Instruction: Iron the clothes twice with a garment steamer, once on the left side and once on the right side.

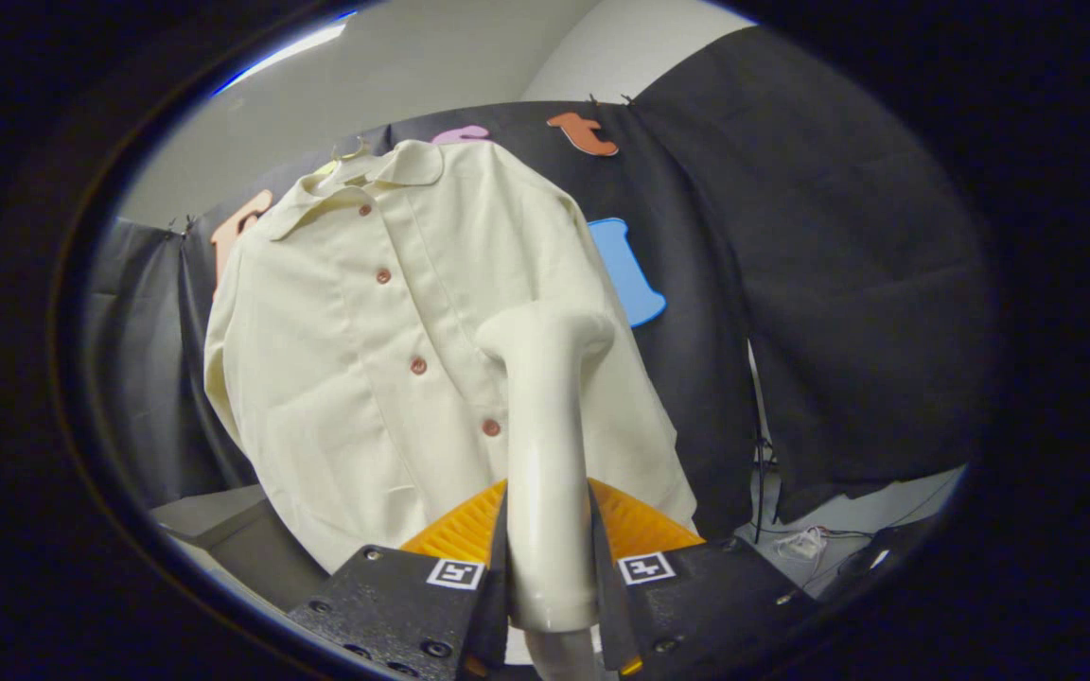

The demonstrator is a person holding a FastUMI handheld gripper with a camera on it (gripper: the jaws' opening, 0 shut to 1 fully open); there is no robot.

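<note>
A cream button-up shirt point(384, 350) hangs on a hanger point(348, 151) in front of the black cloth wall, its brown buttons running down the front. My gripper point(550, 558) is shut on the white garment steamer point(545, 445), both fingers point(469, 567) pressing its handle. The steamer rises straight ahead of the fingers. Its head point(545, 331) sits against or just in front of the shirt's panel to the right of the button row, a little above the lowest button seen. Whether the head touches the fabric I cannot tell.
A grey table top or box point(223, 530) lies below the shirt, left of the fingers. Cables and a small white device point(800, 544) lie on the floor to the right, under the hanging black cloth point(838, 284).
</note>
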